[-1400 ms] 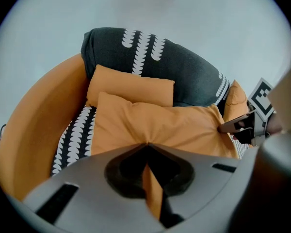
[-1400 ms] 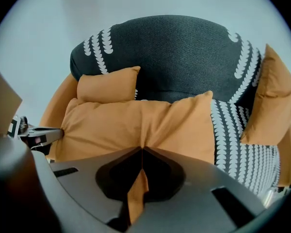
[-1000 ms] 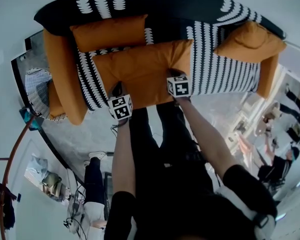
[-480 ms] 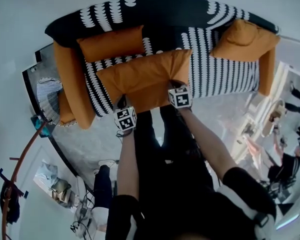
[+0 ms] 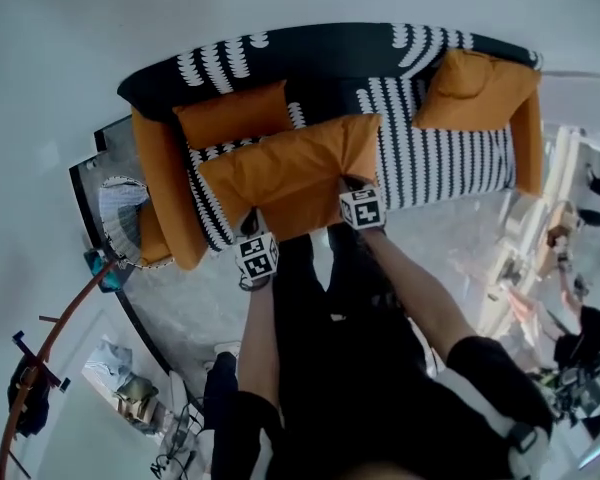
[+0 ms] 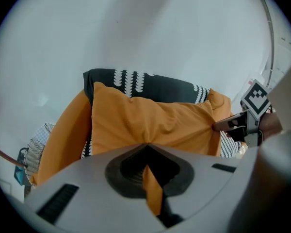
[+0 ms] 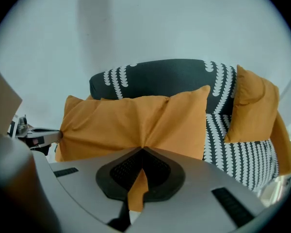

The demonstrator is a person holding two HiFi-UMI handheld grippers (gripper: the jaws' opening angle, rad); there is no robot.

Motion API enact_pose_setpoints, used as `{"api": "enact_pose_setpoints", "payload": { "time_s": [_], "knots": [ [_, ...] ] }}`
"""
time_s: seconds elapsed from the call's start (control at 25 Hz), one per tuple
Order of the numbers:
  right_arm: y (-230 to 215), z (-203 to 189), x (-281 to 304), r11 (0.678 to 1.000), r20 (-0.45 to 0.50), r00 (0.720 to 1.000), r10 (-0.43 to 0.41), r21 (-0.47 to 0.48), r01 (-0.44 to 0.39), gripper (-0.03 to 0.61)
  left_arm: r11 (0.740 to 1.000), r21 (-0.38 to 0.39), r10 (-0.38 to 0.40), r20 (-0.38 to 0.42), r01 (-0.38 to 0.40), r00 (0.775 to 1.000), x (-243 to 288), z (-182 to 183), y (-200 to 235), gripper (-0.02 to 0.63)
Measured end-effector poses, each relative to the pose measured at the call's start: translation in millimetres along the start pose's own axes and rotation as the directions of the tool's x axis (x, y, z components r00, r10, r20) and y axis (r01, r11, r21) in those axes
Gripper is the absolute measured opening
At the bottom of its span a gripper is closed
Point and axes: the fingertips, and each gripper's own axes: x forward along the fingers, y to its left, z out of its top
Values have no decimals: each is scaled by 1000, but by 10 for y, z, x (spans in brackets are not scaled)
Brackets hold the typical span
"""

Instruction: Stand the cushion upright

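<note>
A large orange cushion (image 5: 288, 171) lies across the seat of a black-and-white patterned sofa (image 5: 440, 153), its near edge raised. My left gripper (image 5: 250, 227) is shut on the cushion's near left corner, and orange fabric is pinched between its jaws in the left gripper view (image 6: 146, 145). My right gripper (image 5: 352, 184) is shut on the near right corner, likewise with fabric between its jaws (image 7: 142, 149). The cushion (image 6: 150, 123) (image 7: 136, 120) bunches into folds at each grip. Each gripper view also shows the other gripper at the cushion's far corner.
A smaller orange cushion (image 5: 234, 114) leans on the backrest at left, and another (image 5: 475, 88) sits at the sofa's right end. The sofa has orange arms (image 5: 165, 193). A white mesh basket (image 5: 120, 218) stands to its left. People are at the far right.
Both grippers have risen with the cushion's near edge held in them, so that edge is lifted higher off the seat. The jaws stayed shut.
</note>
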Motion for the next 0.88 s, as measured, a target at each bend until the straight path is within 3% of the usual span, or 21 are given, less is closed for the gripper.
{"api": "enact_pose_setpoints", "payload": {
  "time_s": [0.16,0.36,0.52,0.88],
  "knots": [
    [128,167,-224,999,12,1000,20,28,-20,-2,1000,-1,0,37,0,999,-160,156,-4,0],
    [18,269,-363,999,75,996,-47,3,47,-2,999,35,-30,69,27,997,-309,289,-8,-2],
    [85,348,-523,999,88,996,-31,38,28,-2,997,57,-51,75,47,996,-372,370,-50,0],
    [-230,516,-786,995,170,982,-78,81,65,-2,987,134,-105,128,88,986,-389,739,-324,0]
  ]
}}
